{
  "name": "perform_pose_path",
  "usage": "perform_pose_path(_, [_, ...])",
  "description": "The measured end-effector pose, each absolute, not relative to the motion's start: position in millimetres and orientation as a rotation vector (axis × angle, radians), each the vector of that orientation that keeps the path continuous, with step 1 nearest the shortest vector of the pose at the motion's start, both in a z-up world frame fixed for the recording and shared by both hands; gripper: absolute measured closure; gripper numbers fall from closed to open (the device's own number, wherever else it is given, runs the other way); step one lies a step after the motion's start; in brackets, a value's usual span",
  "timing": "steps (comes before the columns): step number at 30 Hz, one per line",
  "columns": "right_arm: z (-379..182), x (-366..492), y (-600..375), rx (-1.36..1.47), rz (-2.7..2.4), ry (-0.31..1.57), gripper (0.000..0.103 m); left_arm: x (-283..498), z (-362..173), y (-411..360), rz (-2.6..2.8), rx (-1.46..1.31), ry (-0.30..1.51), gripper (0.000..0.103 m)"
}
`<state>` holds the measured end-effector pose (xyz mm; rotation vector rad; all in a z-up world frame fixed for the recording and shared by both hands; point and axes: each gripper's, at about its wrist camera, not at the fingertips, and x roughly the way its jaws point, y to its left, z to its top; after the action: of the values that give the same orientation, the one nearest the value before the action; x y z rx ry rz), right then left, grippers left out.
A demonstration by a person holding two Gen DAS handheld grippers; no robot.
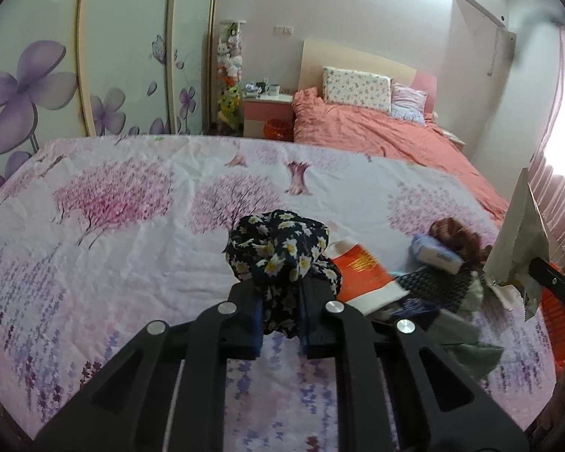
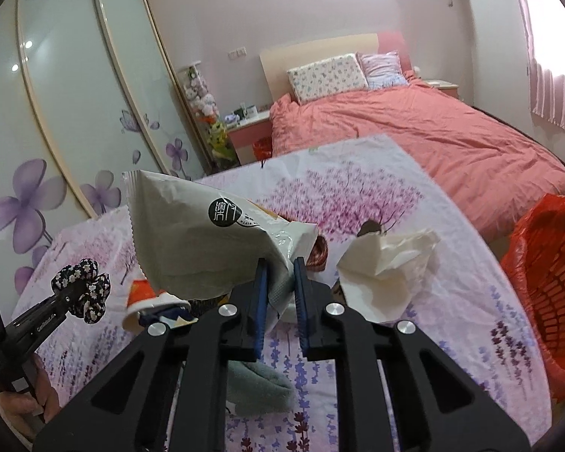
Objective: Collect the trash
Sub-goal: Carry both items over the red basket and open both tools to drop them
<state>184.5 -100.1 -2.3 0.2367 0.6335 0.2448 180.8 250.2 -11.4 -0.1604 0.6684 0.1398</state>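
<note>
Left wrist view: the left gripper [image 1: 280,293] is clamped on a dark daisy-print scrunchie [image 1: 278,248], lifted above the blossom-print sheet [image 1: 132,203]. To its right lies a clutter with an orange packet [image 1: 361,267]. The right gripper [image 2: 280,282] pinches a pale snack wrapper [image 2: 207,233]; crumpled tissue [image 2: 388,263] sits just right of it, and a red bin [image 2: 546,271] stands further right.
</note>
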Motion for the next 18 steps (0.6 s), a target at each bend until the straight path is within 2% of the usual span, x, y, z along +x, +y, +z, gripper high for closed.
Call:
perform_pose_path(10, [21, 164, -142, 0.27, 0.167, 0.542, 0.089, 164, 32, 195, 0.032, -0.136, 0.59, 0.088])
perform_pose_path(18, [26, 149, -185, 0.312, 0.049, 0.484, 0.089, 159, 50, 123, -0.123, -0.109, 0.567, 0.088])
